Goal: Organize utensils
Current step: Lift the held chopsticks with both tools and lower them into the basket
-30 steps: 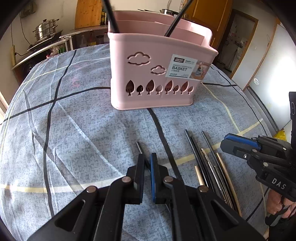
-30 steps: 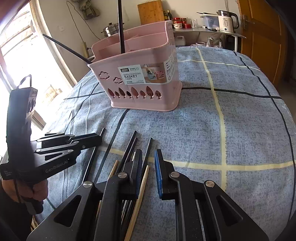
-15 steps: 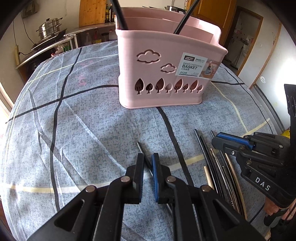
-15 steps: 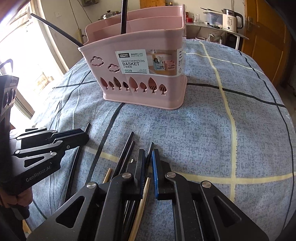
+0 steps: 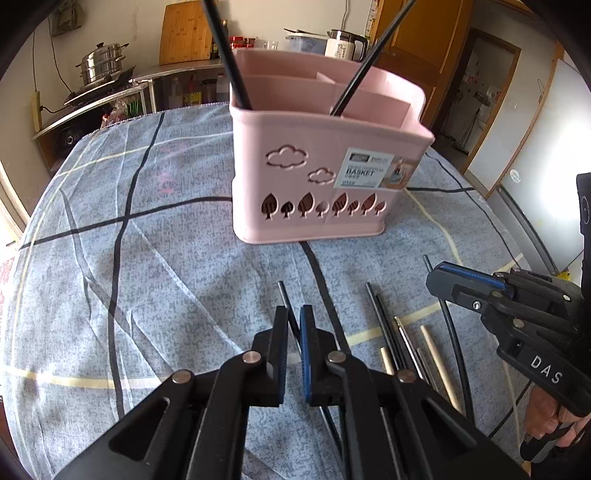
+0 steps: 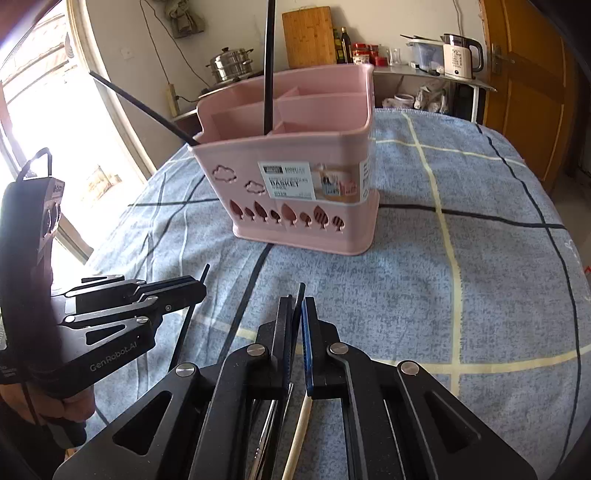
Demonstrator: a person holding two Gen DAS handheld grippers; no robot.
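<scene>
A pink chopstick basket (image 5: 295,192) (image 6: 295,177) stands upright on the tablecloth, with two black chopsticks (image 5: 225,55) leaning in its front compartment. My left gripper (image 5: 293,312) (image 6: 201,286) is shut on a black chopstick (image 5: 282,293) whose tip pokes out past the fingers. My right gripper (image 6: 297,302) (image 5: 434,275) is shut on another black chopstick (image 6: 300,291) (image 5: 426,260), held just above the loose pile. Several black, metal and wooden chopsticks (image 5: 406,343) lie on the cloth between the two grippers.
A blue checked tablecloth (image 5: 147,258) covers the table. Behind it runs a counter with a steel pot (image 5: 101,66), a wooden board (image 5: 184,33) and a kettle (image 6: 460,55). A wooden door (image 6: 524,81) is at the right. A hand (image 6: 66,406) grips each tool.
My right gripper has closed on a black chopstick and raised it slightly off the pile. The left gripper has stayed shut on its chopstick, hardly moving.
</scene>
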